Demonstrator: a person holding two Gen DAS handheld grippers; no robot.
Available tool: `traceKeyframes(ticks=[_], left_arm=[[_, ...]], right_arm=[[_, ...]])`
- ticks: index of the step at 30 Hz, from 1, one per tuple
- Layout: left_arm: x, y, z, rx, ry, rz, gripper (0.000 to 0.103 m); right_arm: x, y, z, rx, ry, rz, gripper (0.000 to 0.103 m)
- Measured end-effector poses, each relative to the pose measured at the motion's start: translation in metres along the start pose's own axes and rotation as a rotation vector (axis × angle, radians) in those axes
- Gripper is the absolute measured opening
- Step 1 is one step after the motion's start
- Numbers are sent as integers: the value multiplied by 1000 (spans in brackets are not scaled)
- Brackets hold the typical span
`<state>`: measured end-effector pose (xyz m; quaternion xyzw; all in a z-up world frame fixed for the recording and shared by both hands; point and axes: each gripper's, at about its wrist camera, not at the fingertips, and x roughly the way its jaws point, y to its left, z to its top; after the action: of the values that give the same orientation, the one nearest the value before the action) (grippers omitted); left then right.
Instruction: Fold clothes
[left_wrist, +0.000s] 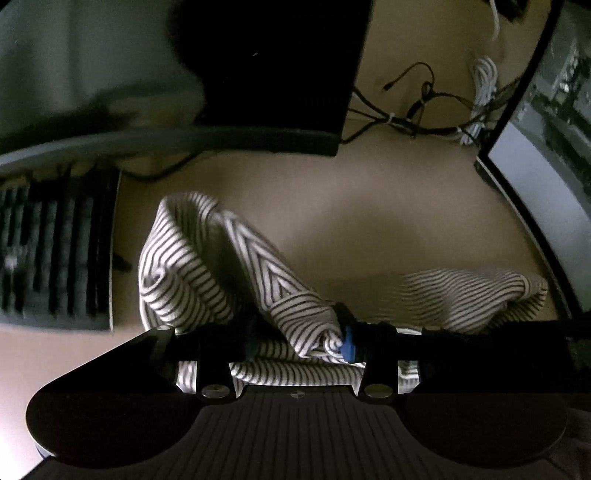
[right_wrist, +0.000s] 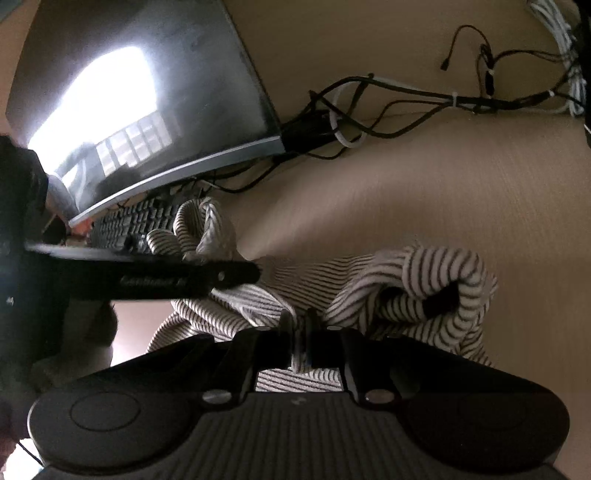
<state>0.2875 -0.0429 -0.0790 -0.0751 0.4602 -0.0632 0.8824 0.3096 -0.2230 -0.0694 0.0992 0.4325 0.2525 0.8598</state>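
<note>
A black-and-white striped garment (left_wrist: 192, 266) lies crumpled on the tan desk (left_wrist: 369, 206). In the left wrist view my left gripper (left_wrist: 299, 339) stands low over its near edge. The fingers are apart and a loose bunch of striped cloth lies between them, touching the blue pad (left_wrist: 347, 345) on the right. In the right wrist view the same garment (right_wrist: 424, 273) is heaped ahead, and my right gripper (right_wrist: 300, 328) is shut on a thin fold of it. A black finger (right_wrist: 207, 278) of the left gripper reaches in from the left over the cloth.
A dark keyboard (left_wrist: 55, 251) lies left of the garment and a curved monitor (left_wrist: 546, 206) stands at the right. A black screen (left_wrist: 280, 74) stands behind. Tangled cables (right_wrist: 388, 107) run along the far desk edge, beside a monitor (right_wrist: 147, 103) and keyboard (right_wrist: 136, 225).
</note>
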Motion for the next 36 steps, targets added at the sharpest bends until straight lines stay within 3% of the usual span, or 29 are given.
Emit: traceKeyframes(ticks=[3,6,11,14,21,25,32,36], left_arm=[[-5,6,-9,-33,-9,-25,44],[-10,10,-14,-53,-7,-29,44],[-11,12,-17,-77,-8,-40,44],[-13,11,-19,-83,-6,-45,44],[-30,20,-9,-77,21,-83,47],[-53,38,6,-84,-26,-94,56],[-65,51,32,-142,-57,-52,88],[-59,38,41,-133,-40,16,89]], right_arm=[[-8,7,4,-38,2,-21,5],[-31,13,13,-67,-61,-31,10],[-37,6,34,35,-124,-41,11],[-20,4,22,68,-108,-59,11],[-9,0,-20,4,-26,-75,11],[-11,-4,-29,20,-41,-65,11],[-9,-7,-37,47,-72,-48,11],[-12,-8,-40,50,-76,-41,11]])
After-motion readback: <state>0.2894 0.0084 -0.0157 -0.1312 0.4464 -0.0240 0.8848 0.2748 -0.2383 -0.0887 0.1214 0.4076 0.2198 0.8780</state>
